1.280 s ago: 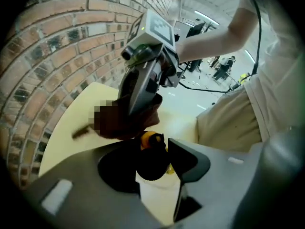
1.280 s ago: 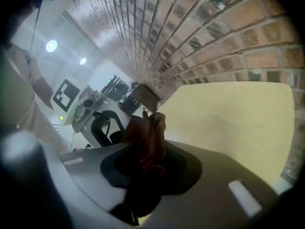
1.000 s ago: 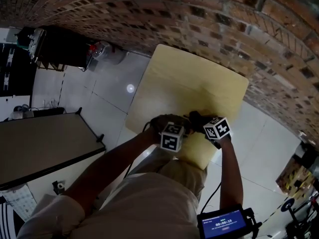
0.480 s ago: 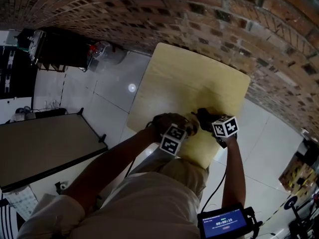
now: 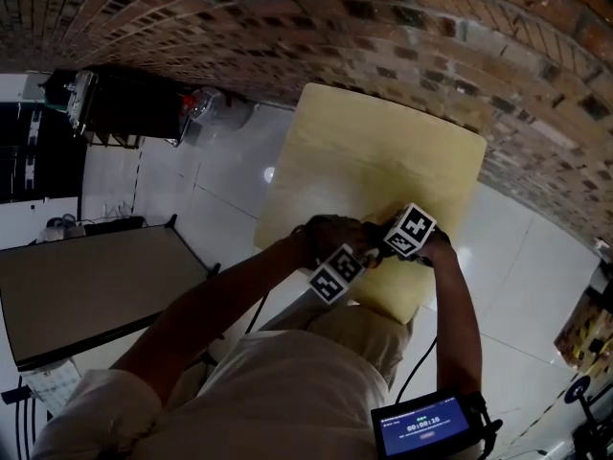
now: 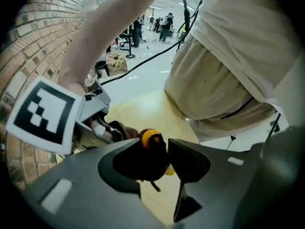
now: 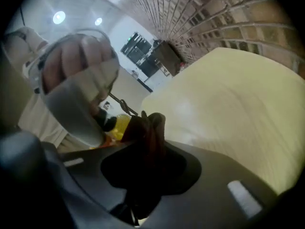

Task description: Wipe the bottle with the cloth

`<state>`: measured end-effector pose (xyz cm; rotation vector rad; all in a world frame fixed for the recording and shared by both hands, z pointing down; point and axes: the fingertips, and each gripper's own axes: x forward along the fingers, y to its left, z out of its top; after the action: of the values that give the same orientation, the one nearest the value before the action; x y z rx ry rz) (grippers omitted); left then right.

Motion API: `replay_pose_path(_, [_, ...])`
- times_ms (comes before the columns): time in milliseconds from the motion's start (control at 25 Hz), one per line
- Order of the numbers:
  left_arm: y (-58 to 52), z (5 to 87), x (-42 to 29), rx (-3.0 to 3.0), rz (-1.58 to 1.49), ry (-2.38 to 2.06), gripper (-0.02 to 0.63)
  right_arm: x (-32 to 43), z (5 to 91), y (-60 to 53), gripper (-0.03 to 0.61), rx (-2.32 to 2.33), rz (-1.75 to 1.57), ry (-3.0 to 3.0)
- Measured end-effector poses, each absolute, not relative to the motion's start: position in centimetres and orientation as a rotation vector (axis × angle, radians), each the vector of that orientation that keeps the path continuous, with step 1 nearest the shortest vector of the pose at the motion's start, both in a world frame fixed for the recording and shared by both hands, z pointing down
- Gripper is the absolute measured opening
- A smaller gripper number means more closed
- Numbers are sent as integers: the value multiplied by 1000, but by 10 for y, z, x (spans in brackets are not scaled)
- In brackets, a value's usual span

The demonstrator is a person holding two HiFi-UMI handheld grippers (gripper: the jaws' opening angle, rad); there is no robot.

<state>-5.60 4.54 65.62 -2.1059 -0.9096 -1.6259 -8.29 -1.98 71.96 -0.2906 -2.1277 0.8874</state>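
At the desk's (image 5: pixel 374 151) near edge, toward its right corner, the left gripper (image 6: pixel 167 149) is clamped on the bottle (image 6: pixel 150 140) (orange cap poking up between the jaws). Close against it, the right gripper (image 7: pixel 147 144) pinches the dark cloth (image 7: pixel 151 128), bunched beside the bottle's yellow side. Beyond the desk's far edge stands a brick wall (image 5: pixel 402 27).

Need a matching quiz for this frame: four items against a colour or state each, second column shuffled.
1. left gripper
2. right gripper
3. table
4. bottle cap

A. pale wood
B. shut on the dark cloth
C. orange-yellow
D. shut on the bottle

Pairs: 1-D, 2-B, 3-A, 4-C.
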Motion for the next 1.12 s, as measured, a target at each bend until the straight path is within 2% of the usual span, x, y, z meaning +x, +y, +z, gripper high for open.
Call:
replay_pose_path(160, [44, 657, -58, -2077, -1627, -891, 199, -70, 772, -16, 91, -200, 708, -1979])
replay_pose_path(320, [50, 658, -58, -2075, -1623, -873, 201, -61, 771, -12, 92, -119, 706, -2042])
replay_pose_path(520, [47, 658, -60, -2043, -1604, -864, 204, -55, 730, -63, 97, 98, 913, -2240])
replay_pose_path(720, [46, 660, -58, -2014, -1613, -847, 204, -96, 690, -48, 97, -169, 1232, -2360])
replay_pose_path(840, [46, 660, -57, -2023, -1615, -830, 202, -101, 717, -27, 97, -188, 1215, -2238])
replay_pose_path(1000, [42, 659, -56, -2102, -1669, -751, 201, -74, 765, -40, 98, 175, 1015, -2133])
replay_pose_path(1120, [25, 660, -58, -2234, -1781, -549, 199, -34, 758, -54, 98, 603, 1013, -2189])
